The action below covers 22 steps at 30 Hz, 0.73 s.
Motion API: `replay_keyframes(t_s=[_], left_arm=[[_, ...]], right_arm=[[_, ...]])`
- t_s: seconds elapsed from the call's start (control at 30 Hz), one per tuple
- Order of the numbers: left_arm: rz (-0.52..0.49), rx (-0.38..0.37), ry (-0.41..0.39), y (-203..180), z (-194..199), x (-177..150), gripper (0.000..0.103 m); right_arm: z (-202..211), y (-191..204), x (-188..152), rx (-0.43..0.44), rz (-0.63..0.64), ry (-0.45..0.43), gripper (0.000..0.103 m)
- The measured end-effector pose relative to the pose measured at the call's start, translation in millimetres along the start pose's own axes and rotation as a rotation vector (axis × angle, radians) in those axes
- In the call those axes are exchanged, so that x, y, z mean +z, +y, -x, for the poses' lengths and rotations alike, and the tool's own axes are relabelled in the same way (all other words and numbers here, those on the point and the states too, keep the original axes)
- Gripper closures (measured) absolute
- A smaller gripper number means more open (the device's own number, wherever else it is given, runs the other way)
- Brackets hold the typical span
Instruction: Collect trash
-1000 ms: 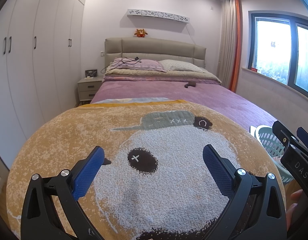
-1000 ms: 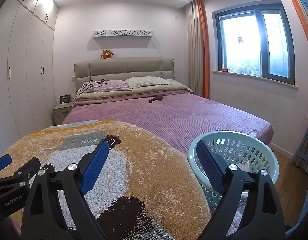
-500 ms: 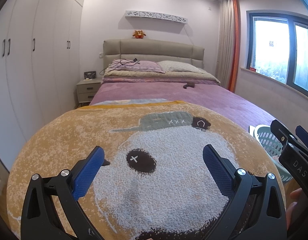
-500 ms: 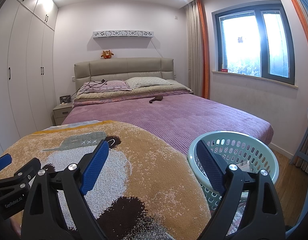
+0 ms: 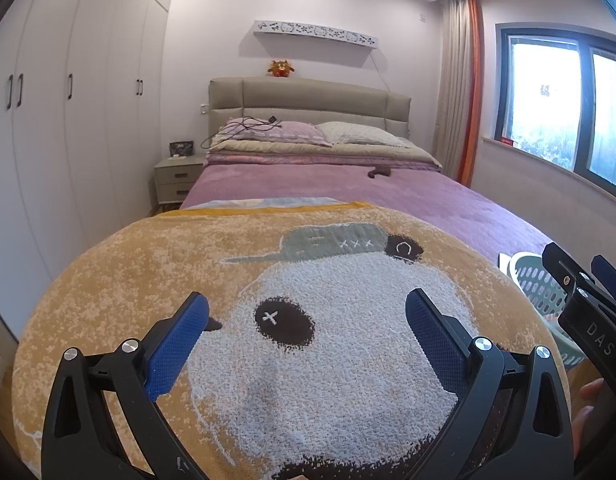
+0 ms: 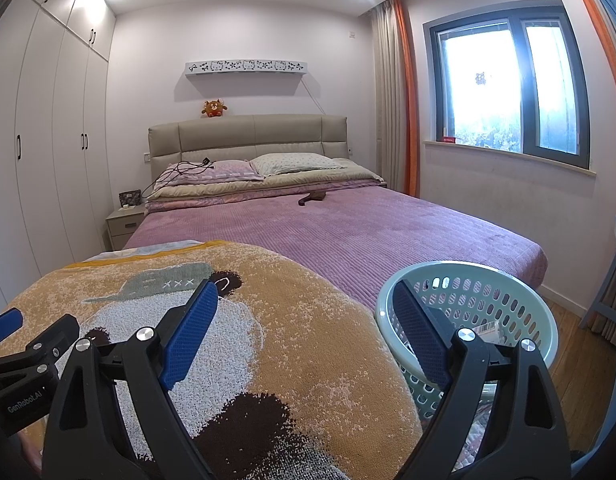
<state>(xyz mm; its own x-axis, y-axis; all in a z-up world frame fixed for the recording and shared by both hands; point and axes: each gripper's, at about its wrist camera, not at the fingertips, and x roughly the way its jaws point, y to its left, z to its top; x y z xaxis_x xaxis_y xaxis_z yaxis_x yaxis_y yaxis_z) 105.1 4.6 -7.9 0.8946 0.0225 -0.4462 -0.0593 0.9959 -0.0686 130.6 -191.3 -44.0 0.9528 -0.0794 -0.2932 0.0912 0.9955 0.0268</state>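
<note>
So you're standing at the foot of the bed [image 5: 428,196] with both grippers up and nothing in either one. Looks like the very start of a run, or a pause between pickups, can't say which.

Going left to right: wardrobe [image 5: 67,120] along the left wall, nightstand [image 5: 175,180] by the headboard, then the bed with a cable [image 5: 247,124] on the left pillow. Closest to you is the bear blanket [image 5: 308,340], and your left gripper [image 5: 308,336] hangs right over it, fingers spread wide, nothing between them. No trash on that blanket that I can spot.

Further up the purple cover there's a small dark thing [image 6: 312,197] lying alone near the pillows. Too small to tell what it is, but if anything on the bed counts as trash, that's my guess.

Your right gripper [image 6: 303,328] is spread wide too and holds nothing; it points at the gap between the blanket and the basket [image 6: 468,280]. The basket sits on the floor off the bed's right corner, and something with a barcode label [image 6: 488,328] lies inside it, so maybe one bit is already collected.

What's left, I reckon: reach the dark thing, drop it in the basket, then check the rest of the room.
</note>
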Motion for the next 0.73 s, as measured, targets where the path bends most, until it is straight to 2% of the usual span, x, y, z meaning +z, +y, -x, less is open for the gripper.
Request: replay_keyframes(t_s=[0.43, 0.73], left_arm=[[0.012, -0.005, -0.006, -0.9, 2.5, 1.5, 0.008], [0.045, 0.008, 0.023, 5.4, -1.4, 2.3, 0.007]], right_arm=[[-1.2, -0.5, 0.2, -0.001, 0.001, 0.004, 0.018], [-6.9, 2.8, -3.4, 0.003, 0.015, 0.027, 0.018]])
